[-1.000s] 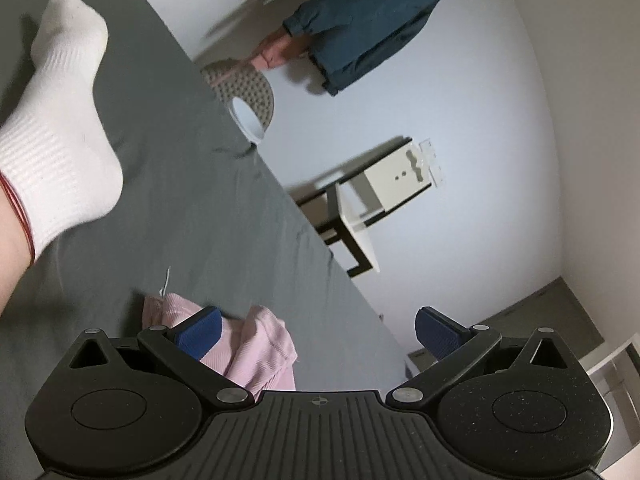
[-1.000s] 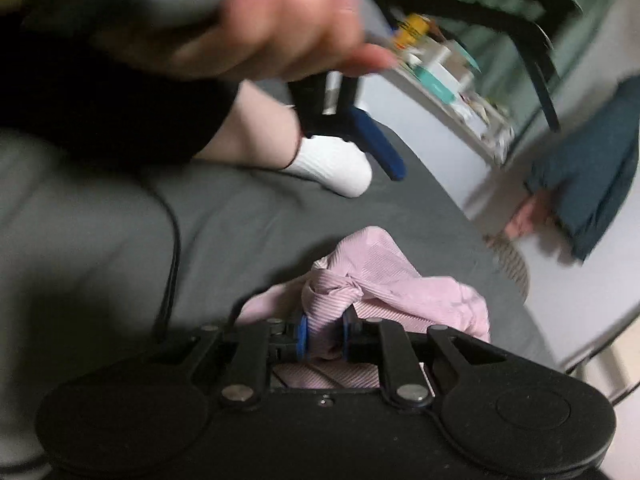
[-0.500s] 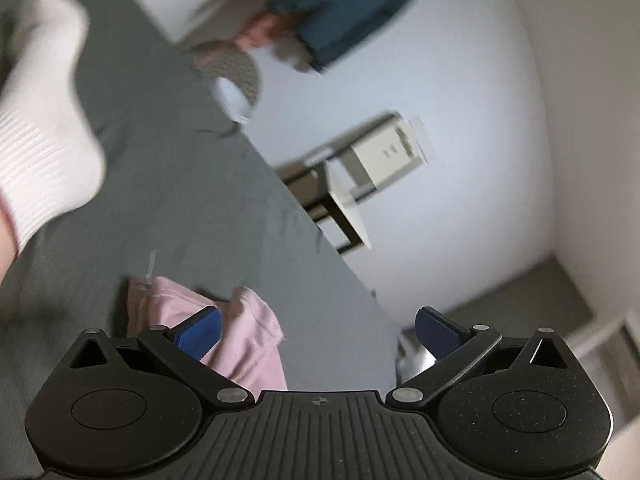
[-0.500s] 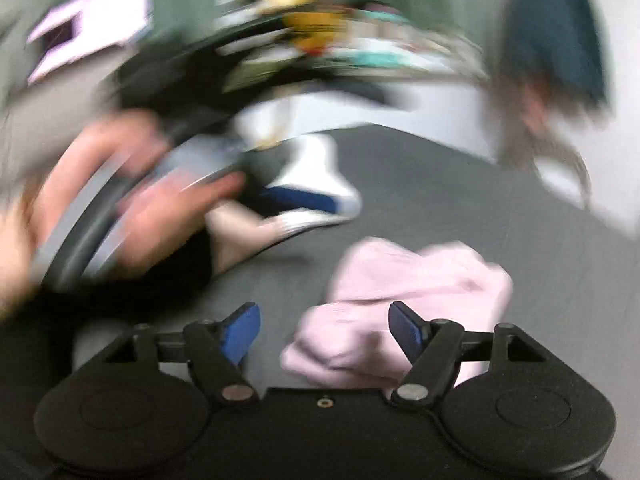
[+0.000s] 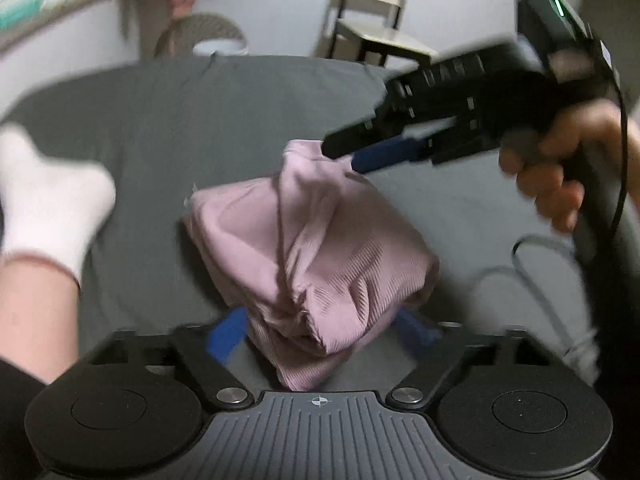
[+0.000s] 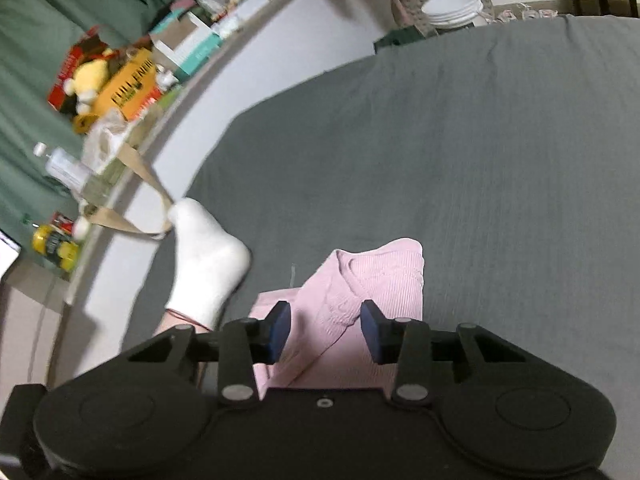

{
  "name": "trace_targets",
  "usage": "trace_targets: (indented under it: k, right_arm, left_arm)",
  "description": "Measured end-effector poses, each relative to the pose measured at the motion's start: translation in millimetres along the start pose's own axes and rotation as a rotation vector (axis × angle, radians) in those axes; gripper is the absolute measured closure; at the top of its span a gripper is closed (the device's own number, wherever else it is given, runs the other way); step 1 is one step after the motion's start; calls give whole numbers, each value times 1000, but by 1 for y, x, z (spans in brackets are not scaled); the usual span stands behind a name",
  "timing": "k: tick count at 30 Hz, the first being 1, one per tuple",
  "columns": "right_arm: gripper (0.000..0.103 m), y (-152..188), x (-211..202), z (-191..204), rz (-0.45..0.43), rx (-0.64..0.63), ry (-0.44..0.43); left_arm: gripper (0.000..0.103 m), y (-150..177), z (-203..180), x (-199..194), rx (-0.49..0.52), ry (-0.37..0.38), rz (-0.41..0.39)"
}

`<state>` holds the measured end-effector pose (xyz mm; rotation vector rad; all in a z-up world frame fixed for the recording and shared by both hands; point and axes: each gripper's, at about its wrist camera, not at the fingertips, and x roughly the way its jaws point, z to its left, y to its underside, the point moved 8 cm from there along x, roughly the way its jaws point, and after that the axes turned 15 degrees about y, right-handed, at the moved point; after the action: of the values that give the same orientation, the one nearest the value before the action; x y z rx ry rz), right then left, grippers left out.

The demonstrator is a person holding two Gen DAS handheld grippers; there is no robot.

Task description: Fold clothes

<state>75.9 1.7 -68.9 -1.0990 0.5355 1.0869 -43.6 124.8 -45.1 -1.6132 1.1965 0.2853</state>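
With both the left tongs (image 5: 320,334) and right tongs (image 6: 324,334) released astride the bunched pink garment (image 5: 312,256), we risk clamping several layers together.

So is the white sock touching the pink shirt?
Apart. In the right wrist view, a strip of grey bedsheet shows between the sock and the shirt; the left wrist view shows the same gap.

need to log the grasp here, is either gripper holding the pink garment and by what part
Neither has closed on it. The pink garment lies bunched between the open left gripper; the right gripper, also open, straddles a raised fold.
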Motion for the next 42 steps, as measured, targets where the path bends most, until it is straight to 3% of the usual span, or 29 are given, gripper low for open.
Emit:
trace_targets:
  k: [2,4,6,9,17,25,27,28,30,34,38,42]
  right_arm:
    - [71,1,6,0,12,8,5]
    - [82,0,11,3,22,23,-3]
    - [91,-3,16,2,30,35,-7]
    - [95,-8,18,9,26,23,-19]
    - [96,-18,34,59,41,-75,-58]
    - [94,-7,81,70,139,-148,37]
    - [86,-8,84,71,153,-158,33]
    - [74,-10,79,72,145,-156,23]
    - [60,-16,60,74,111,-154,-32]
    - [48,-20,0,66,-17,-228,-85]
    - [47,10,-53,41,-156,-426,0]
    - [47,70,-72,19,-183,-668,154]
  left_arm:
    - [48,-1,9,-4,-79,41,-25]
    - [58,7,12,-6,-116,60,-30]
    - [75,12,13,-1,-126,74,-11]
    - [88,18,4,4,-100,78,27]
    - [90,26,-2,0,-62,46,91]
    - [89,33,-9,-6,-64,43,127]
    - [83,33,-12,-9,-62,46,133]
    - [80,34,-13,-10,-59,48,136]
    - [70,33,-15,-15,-53,51,143]
    - [61,24,-17,-33,-79,70,50]
    - [32,6,-19,-47,-121,96,-109]
    - [32,-5,-14,-52,-135,64,-226]
